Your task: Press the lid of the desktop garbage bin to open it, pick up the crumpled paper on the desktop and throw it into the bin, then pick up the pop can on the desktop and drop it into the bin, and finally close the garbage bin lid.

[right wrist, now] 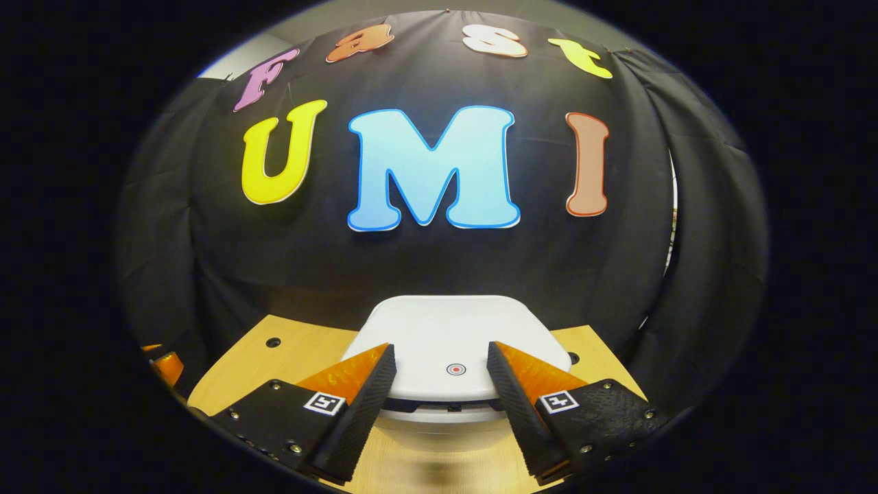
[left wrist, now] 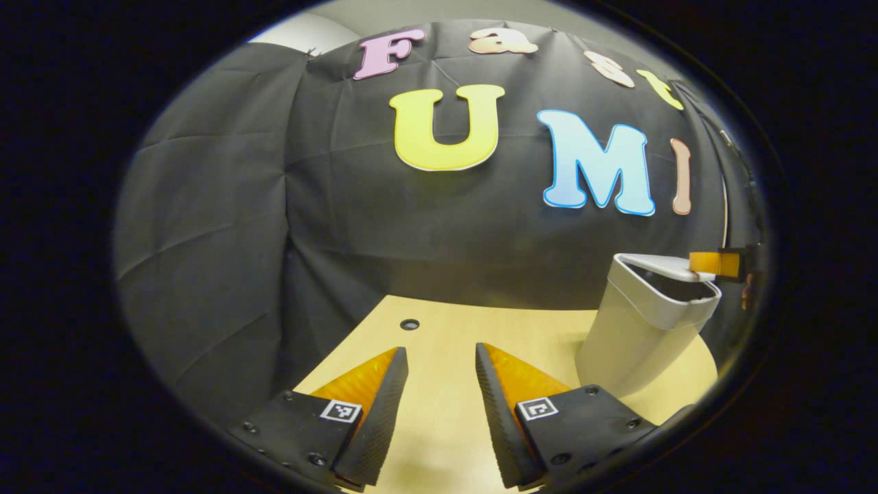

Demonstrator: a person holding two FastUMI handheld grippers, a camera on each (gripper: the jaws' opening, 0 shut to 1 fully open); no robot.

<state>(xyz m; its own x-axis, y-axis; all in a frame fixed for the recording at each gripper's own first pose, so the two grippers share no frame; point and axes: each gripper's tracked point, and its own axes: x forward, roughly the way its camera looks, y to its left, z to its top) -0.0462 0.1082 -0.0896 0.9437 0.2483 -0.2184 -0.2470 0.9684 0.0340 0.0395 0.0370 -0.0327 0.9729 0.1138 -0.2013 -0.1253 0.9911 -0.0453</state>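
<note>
Dim booth, overhead light, fisheye-warped edges, sharp focus

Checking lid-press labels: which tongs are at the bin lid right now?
The right tongs: open, poised over the bin lid, straddling its round button mark. The left tongs hang open over the table, with the bin off to the side.

Left gripper view: low over table [left wrist: 439,412], bin [left wrist: 638,336] off right. Right gripper view: close above bin lid [right wrist: 446,336]. Both share bin, table.
</note>
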